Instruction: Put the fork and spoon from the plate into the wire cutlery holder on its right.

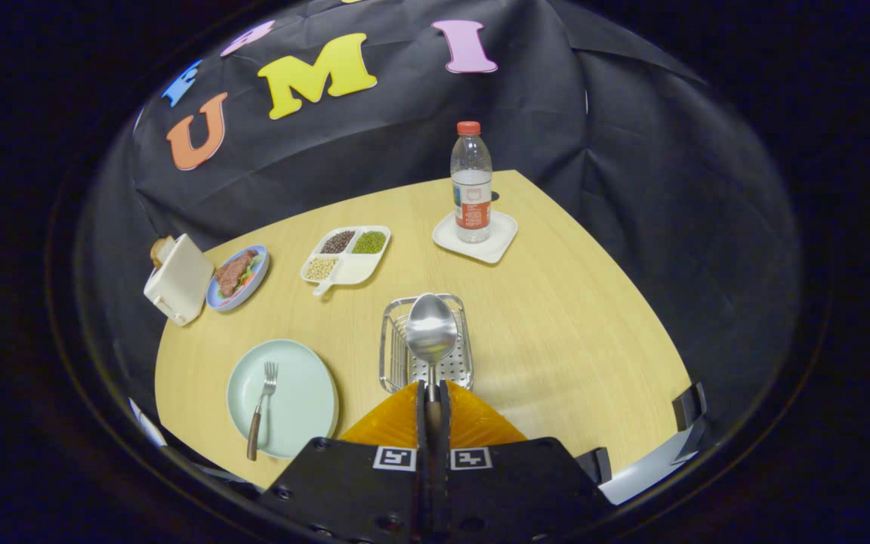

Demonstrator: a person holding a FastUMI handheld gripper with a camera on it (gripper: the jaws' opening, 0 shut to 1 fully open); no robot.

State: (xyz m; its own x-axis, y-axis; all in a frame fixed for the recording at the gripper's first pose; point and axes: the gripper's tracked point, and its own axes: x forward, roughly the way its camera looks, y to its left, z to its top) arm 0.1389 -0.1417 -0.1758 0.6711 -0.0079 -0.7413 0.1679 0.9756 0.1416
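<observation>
Here the jaws were pressed together on the handle of the spoon, both fingers gripping it so that the bowl of the spoon stood up just ahead of them, over the wire cutlery holder. The holder sat on the pale wooden surface directly beyond the fingers, its perforated base and wire rim showing around the spoon's bowl; whether the spoon touched the holder could not be told. To the left of the holder lay the light green plate, and on it the fork rested with its tines pointing away from the gripper and its dark handle reaching the plate's near rim. Farther back stood a divided white dish with beans in three of its compartments, a blue plate of food beside a white box, and a water bottle upright on a small white tray.
</observation>
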